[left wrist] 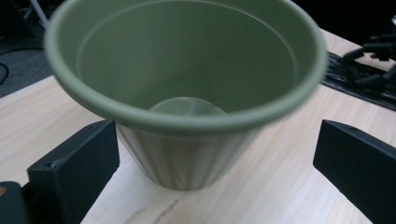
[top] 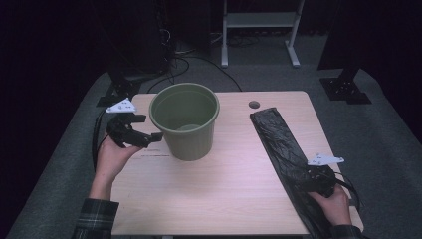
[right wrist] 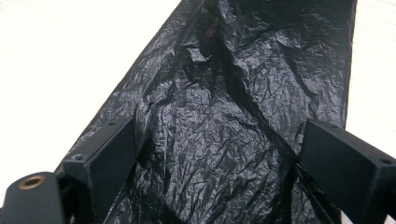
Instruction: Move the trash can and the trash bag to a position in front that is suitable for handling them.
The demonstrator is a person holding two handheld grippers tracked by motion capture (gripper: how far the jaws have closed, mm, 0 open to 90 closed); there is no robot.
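**Two grippers wide open, one at the pot, one over the bag**

Left side first: the left gripper (top: 149,137) sits low beside the green pot (top: 185,122), jaws spread wide, and its own view has the pot (left wrist: 187,93) standing squarely between the two black jaws, with clear wood showing on either side of the ribbed wall. No contact there that I can make out. The left hand (top: 112,157) comes up from the bottom edge, plaid sleeve (top: 97,219) at the wrist, forearm angled inward toward the pot, grey three-cornered plate on top.

Over to the right: the right gripper (top: 311,174) hovers at the near end of the black plastic bag (top: 278,134), which lies flat in a long strip along the right side of the table (top: 224,189). In the right gripper view the jaws stand well apart, straddling the crinkled bag (right wrist: 224,116), close down on it; whether the tips touch the plastic, I cannot tell. The right hand (top: 331,204) grips from the table's near right corner.

The pot stands upright, left of centre, well apart from the bag.
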